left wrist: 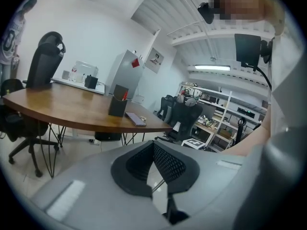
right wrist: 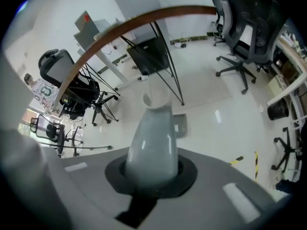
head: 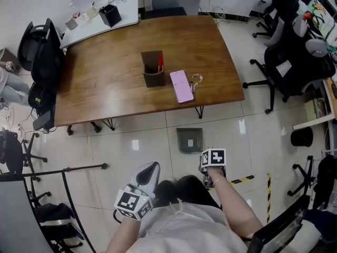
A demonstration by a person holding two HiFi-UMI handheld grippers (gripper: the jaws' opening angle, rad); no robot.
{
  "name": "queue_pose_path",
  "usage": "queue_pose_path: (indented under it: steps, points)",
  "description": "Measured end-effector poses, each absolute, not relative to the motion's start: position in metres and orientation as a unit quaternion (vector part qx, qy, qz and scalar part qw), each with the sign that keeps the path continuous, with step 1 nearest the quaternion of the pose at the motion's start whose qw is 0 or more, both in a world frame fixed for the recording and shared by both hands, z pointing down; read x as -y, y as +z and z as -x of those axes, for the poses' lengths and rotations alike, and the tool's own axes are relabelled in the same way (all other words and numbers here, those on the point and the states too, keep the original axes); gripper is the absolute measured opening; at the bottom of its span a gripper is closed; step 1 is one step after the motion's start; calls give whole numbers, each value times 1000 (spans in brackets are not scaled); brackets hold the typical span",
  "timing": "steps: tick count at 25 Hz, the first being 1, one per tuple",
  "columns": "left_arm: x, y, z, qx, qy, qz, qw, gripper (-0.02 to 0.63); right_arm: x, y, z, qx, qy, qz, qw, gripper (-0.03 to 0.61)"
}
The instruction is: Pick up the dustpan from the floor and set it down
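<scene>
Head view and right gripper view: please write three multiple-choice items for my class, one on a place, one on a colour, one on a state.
1. Where is the dustpan?
A in a bucket
B on the floor by the table
C on a shelf

2. What colour is the phone?
A pink
B green
C black

3. How is the right gripper?
A shut, empty
B shut on the dustpan
C wide open

Answers: B, it lies on the tiles near the table's edge; A, its face is pink; A, the jaws meet with nothing between them.
</scene>
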State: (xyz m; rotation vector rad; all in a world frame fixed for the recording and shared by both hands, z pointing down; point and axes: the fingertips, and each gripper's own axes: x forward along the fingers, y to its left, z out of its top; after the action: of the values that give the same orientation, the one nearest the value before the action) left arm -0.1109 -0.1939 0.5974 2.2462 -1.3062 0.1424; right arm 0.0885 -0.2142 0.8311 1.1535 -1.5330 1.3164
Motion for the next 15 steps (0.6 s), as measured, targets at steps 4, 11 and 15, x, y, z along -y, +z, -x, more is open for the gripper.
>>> queue_pose_path:
  steps: [4,11,15]
  points:
    - [196,591,110,489,51,-830,264,14,214,831,-81,615,518,-441,399,17]
    - [177,563,114,486,51,-829,271,14,201,790,-81,626,500,-432,413,5]
    - [159,532,113,475,44,-834,277,14,180,740,-82,629,505,-423,413,3]
